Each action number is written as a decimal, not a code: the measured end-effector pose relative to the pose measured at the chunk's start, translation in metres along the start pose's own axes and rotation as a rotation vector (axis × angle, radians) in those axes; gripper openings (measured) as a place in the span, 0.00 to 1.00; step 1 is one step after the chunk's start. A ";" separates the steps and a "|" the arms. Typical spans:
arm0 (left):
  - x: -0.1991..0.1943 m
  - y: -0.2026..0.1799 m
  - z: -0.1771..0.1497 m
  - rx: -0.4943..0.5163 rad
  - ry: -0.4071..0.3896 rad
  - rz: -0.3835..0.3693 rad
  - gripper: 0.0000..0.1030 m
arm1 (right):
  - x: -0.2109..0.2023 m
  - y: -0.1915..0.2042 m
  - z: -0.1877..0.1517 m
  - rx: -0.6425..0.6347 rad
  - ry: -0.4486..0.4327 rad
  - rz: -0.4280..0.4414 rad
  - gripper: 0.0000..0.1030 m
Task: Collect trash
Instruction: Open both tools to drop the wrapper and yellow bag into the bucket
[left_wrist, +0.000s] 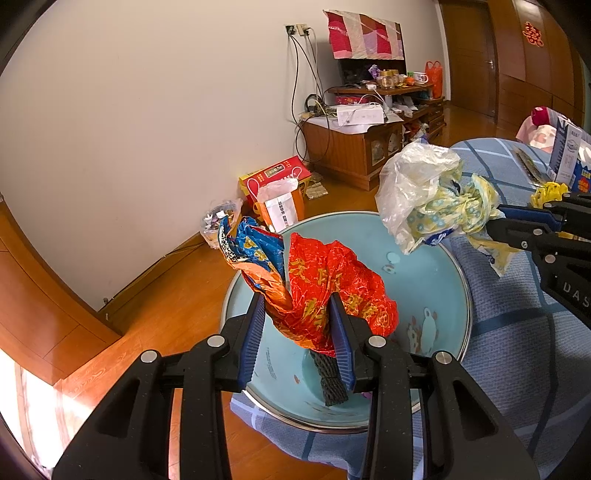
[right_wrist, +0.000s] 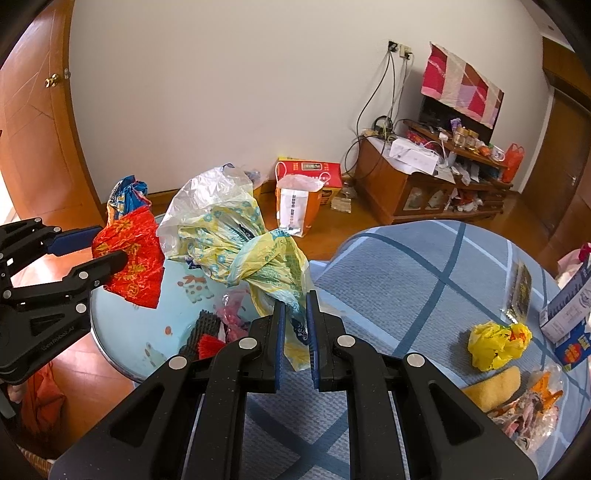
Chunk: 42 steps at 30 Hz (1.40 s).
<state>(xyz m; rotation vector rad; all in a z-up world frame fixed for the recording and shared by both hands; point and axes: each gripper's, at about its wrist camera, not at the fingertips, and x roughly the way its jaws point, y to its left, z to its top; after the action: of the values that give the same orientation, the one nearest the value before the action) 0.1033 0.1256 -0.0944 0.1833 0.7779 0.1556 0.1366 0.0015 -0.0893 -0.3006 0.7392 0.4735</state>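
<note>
Two grippers, both loaded: the left gripper (left_wrist: 297, 325) is clamped on a crumpled red-and-orange wrapper (left_wrist: 332, 284), held right over the light-blue basin (left_wrist: 436, 280). At about 2 o'clock, the right gripper (left_wrist: 496, 221) pinches a wad of yellow-and-clear plastic bags (left_wrist: 424, 192) above the basin's far rim. More yellow trash (right_wrist: 495, 345) sits farther along the blue plaid bed (right_wrist: 406, 273).

- A plain white wall (right_wrist: 229, 92) is met by a wooden floor (left_wrist: 155, 295).
- A cluttered wooden TV cabinet (right_wrist: 406, 184) is set against the wall.
- Wooden doors (left_wrist: 469, 55) are seen beyond.
</note>
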 end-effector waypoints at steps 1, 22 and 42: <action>0.000 0.000 0.000 0.000 0.000 0.001 0.34 | 0.000 0.000 0.000 -0.001 0.000 0.000 0.12; 0.003 -0.002 -0.004 0.004 0.012 0.017 0.62 | 0.005 0.008 0.000 -0.004 0.010 0.039 0.37; 0.002 0.000 -0.005 -0.005 0.013 0.040 0.75 | -0.002 0.005 -0.004 0.013 0.003 0.044 0.43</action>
<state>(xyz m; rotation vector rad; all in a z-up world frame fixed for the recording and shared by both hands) 0.1016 0.1266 -0.0992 0.1932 0.7869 0.1973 0.1310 0.0037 -0.0911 -0.2730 0.7527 0.5095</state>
